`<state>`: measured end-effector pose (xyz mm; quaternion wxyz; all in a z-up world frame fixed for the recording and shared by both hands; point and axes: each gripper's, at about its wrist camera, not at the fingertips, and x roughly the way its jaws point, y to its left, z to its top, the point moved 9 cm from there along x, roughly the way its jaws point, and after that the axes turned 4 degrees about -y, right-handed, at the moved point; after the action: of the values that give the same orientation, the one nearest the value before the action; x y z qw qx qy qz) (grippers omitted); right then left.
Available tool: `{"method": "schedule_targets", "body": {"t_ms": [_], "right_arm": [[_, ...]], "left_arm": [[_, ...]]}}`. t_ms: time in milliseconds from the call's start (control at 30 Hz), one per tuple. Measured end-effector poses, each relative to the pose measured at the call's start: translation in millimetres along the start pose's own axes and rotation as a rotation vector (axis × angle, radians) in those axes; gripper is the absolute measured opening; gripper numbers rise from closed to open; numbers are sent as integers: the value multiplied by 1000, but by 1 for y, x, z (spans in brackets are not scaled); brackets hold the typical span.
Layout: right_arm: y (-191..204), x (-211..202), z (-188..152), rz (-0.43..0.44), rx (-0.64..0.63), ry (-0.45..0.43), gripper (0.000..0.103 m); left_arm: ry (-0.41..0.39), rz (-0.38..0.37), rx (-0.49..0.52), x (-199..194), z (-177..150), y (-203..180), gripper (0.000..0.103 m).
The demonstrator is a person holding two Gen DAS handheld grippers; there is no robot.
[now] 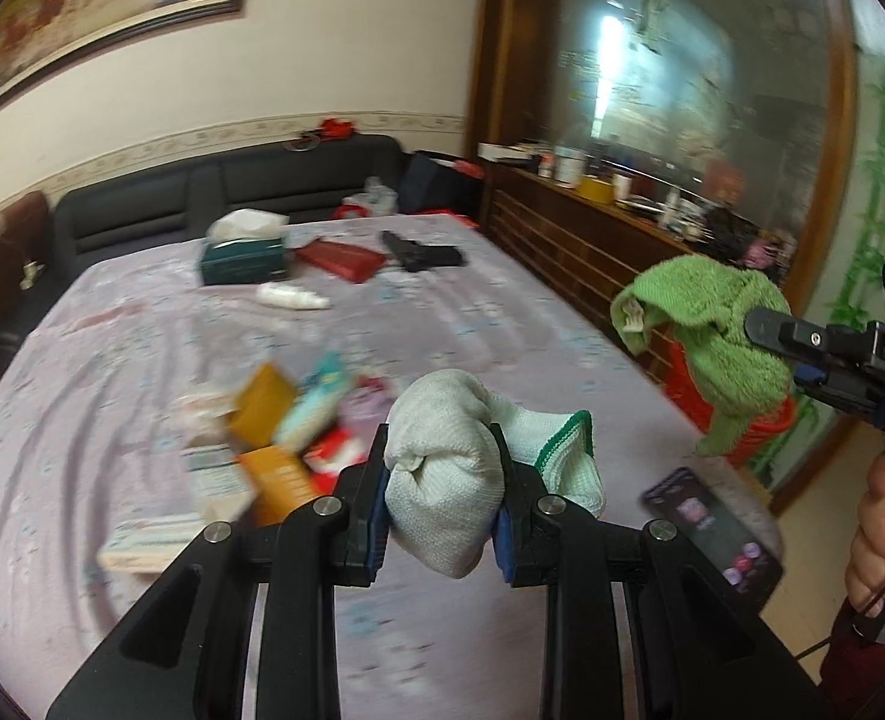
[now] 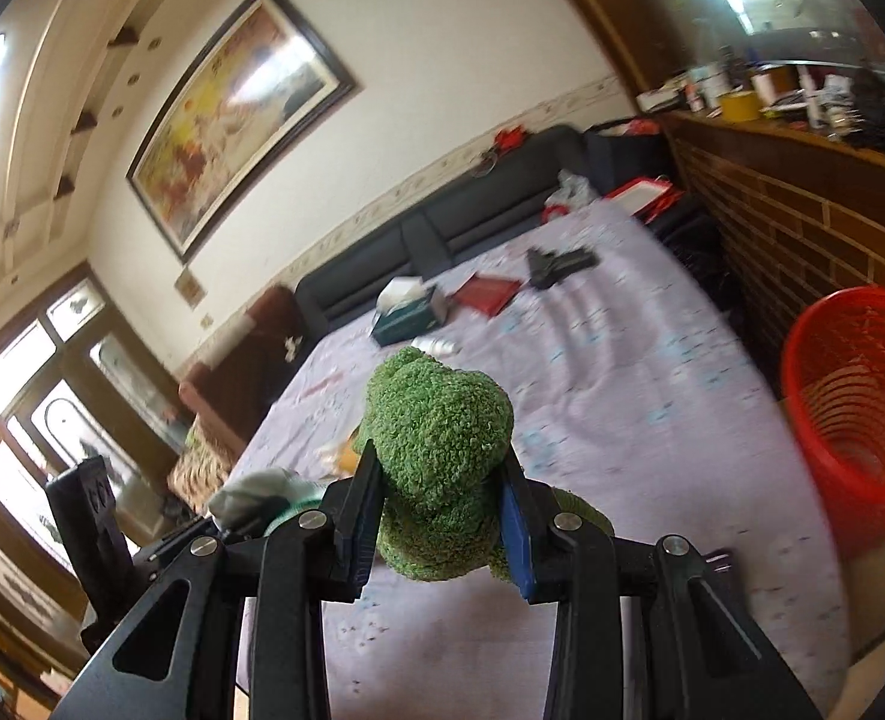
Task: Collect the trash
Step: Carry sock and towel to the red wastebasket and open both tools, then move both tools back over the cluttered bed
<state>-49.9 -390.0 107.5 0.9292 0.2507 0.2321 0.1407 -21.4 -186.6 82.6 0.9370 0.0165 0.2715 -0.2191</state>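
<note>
Lavender bedding covers a wide bed (image 1: 142, 324) that fills the middle of both views, with a dark padded headboard (image 1: 232, 186) across its far end and a large framed painting (image 2: 232, 114) on the cream wall above, upper left in each frame. Along the right side of the frames runs a slatted wooden cabinet (image 1: 568, 234) whose top is crowded with jars and bottles, too small to name. Only the right wrist view shows the windows at lower left and the whole of the red mesh wastebasket (image 2: 856, 408), standing on the floor at the right edge just beside the bed; in the left wrist view just a red sliver of it peeks out behind the green cloth. That fuzzy green cloth (image 2: 436, 456) is pinched between the pressed-in jaws of the right gripper (image 2: 436, 516), bunched up above the mattress. The left gripper (image 1: 442, 504) clamps a balled white cloth (image 1: 442, 480) with a green-stitched edge at the lower centre of its own view. Only the left wrist view shows a blurred heap of cartons and wrappers (image 1: 262, 456) at lower left centre, and a dark phone (image 1: 712, 528) with a lit screen at the bed's near right edge. Farther up the bed lie a teal tissue box (image 1: 244, 258), a red booklet (image 1: 340, 258), a black pistol-shaped object (image 1: 418, 252) and a small white tube (image 1: 292, 297).
</note>
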Motion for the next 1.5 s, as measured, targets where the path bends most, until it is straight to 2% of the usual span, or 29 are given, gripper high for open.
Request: {"method": "schedule_targets", "body": {"t_ms": [267, 433, 700, 900, 933, 1000, 1033, 1067, 1100, 1267, 1367, 1500], "right_arm": [[-75, -60, 45, -112, 68, -135, 38], [-126, -84, 64, -178, 116, -176, 38], [-201, -96, 78, -252, 219, -187, 38], [-241, -90, 82, -278, 272, -172, 38], [-245, -88, 82, -279, 281, -169, 40], [-256, -83, 80, -291, 293, -153, 43], [-259, -81, 79, -301, 297, -145, 50], [-264, -80, 79, -311, 303, -146, 59], [-266, -81, 79, -321, 303, -155, 61], [-259, -90, 84, -339, 274, -180, 61], [-239, -96, 83, -359, 223, -187, 62], [-196, -95, 71, -353, 144, -176, 68]], "left_arm": [[25, -120, 89, 40, 21, -100, 26], [48, -200, 141, 73, 30, -169, 26], [114, -263, 206, 137, 36, -249, 27], [163, -293, 234, 178, 30, -289, 27], [171, -296, 237, 184, 29, -293, 31], [185, -298, 232, 192, 26, -297, 47], [182, -297, 225, 192, 26, -296, 57], [175, -299, 217, 192, 27, -294, 59], [176, -299, 218, 192, 27, -294, 59], [166, -304, 201, 175, 27, -279, 60], [153, -299, 175, 158, 27, -263, 63], [124, -277, 165, 131, 23, -234, 64]]}}
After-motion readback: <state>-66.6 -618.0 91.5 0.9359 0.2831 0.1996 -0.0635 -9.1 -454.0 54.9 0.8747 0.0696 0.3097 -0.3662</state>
